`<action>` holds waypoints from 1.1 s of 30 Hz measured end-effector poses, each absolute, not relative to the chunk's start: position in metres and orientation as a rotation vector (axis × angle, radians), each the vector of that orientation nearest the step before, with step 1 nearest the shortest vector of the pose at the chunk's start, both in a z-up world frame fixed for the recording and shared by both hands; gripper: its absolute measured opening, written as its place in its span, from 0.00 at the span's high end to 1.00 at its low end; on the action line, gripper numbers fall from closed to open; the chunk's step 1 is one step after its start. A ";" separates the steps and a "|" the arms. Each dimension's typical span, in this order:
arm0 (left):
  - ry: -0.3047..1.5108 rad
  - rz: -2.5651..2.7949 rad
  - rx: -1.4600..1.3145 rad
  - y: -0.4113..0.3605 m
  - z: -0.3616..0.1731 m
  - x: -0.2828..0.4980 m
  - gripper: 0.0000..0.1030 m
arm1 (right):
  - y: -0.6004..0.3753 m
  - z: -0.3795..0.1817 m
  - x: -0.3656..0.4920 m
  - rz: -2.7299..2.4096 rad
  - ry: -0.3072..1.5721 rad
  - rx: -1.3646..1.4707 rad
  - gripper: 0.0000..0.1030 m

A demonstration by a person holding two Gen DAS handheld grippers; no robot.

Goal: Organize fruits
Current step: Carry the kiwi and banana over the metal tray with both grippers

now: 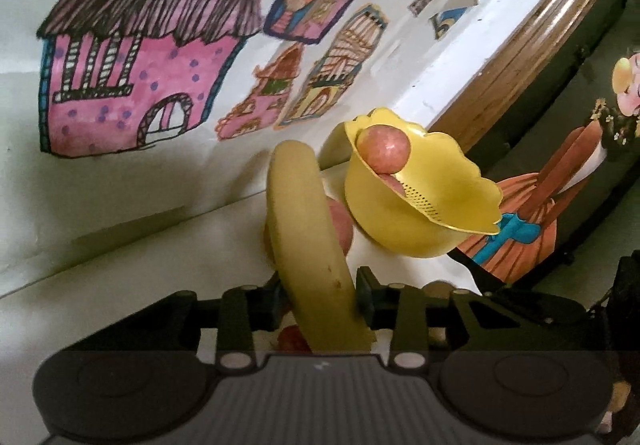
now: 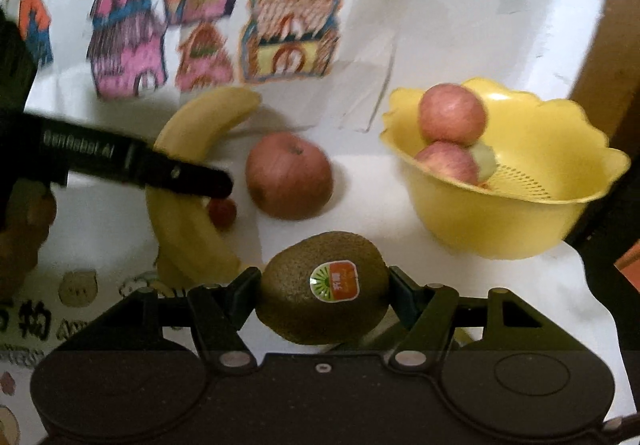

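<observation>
In the left wrist view my left gripper (image 1: 320, 295) is shut on a yellow banana (image 1: 308, 229), which runs forward from between the jaws. The right wrist view shows the same banana (image 2: 192, 133) on the white table with one left finger (image 2: 192, 177) across it. My right gripper (image 2: 324, 293) is shut on a brown kiwi (image 2: 304, 301) with a sticker. A loose red apple (image 2: 288, 175) and a small red fruit (image 2: 222, 211) lie beside the banana. The yellow colander bowl (image 2: 500, 221) at right holds two apples (image 2: 452, 113) and a pale green piece.
Coloured house drawings (image 2: 288, 25) cover the white surface behind the fruit. A wooden edge (image 1: 520, 57) runs along the right, with dark space past it. A person's hand (image 2: 20, 237) holds the left gripper at the left edge. Cartoon prints (image 2: 76, 287) mark the near table cover.
</observation>
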State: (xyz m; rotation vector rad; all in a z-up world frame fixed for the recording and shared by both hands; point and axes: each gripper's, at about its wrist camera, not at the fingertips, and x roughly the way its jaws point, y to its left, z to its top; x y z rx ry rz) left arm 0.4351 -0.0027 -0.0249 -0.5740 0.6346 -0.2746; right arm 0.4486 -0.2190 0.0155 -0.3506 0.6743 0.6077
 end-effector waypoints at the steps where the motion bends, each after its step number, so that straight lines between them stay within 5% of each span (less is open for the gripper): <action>1: 0.629 -0.276 -0.563 -0.005 -0.022 0.434 0.64 | -0.223 0.020 0.447 0.599 0.662 -0.333 0.33; 12: 0.579 -0.291 -0.502 -0.028 0.002 0.423 0.67 | -0.287 0.046 0.433 0.468 0.648 -0.227 0.33; 33: 0.557 -0.317 -0.390 -0.089 0.020 0.414 0.67 | -0.390 0.012 0.405 0.326 0.698 -0.116 0.33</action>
